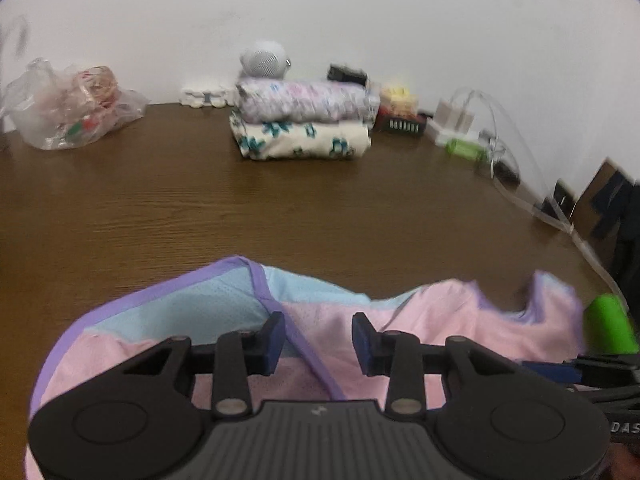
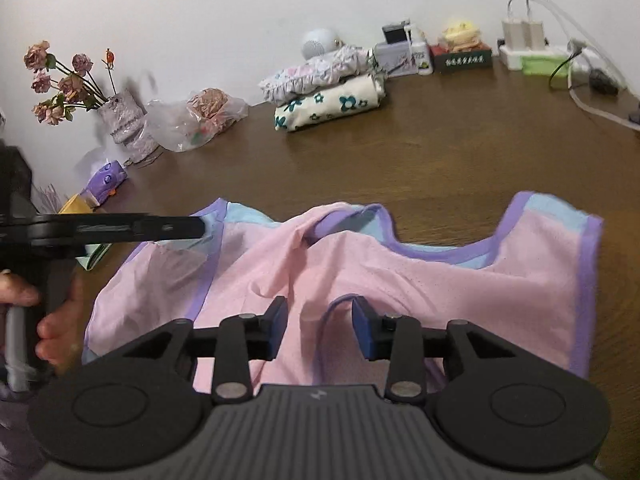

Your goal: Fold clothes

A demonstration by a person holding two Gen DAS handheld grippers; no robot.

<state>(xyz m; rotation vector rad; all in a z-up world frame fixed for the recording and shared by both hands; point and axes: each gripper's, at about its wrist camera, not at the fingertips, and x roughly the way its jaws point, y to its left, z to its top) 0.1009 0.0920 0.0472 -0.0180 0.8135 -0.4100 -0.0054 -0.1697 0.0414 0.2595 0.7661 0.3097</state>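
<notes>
Pink sleeveless top [image 2: 400, 264] with purple trim, light blue lining, rumpled on near part of brown wood table [image 2: 440, 152], white wall behind. Left tongs [image 1: 319, 338] and right tongs [image 2: 319, 328] both apart, over pink cloth, gripping nothing. Farther back near wall: folded clothes stack [image 1: 302, 124], clear plastic bag [image 1: 68, 108], dried roses [image 2: 60, 80].

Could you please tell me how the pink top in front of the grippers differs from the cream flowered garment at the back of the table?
The pink top lies spread out and rumpled, while the cream flowered garment is folded into a compact bundle. The pink top is plain pink with purple trim and blue panels; the cream flowered garment carries teal flowers. The cream flowered garment has another folded garment on it; the pink top has none. Both rest on the wooden table.
</notes>
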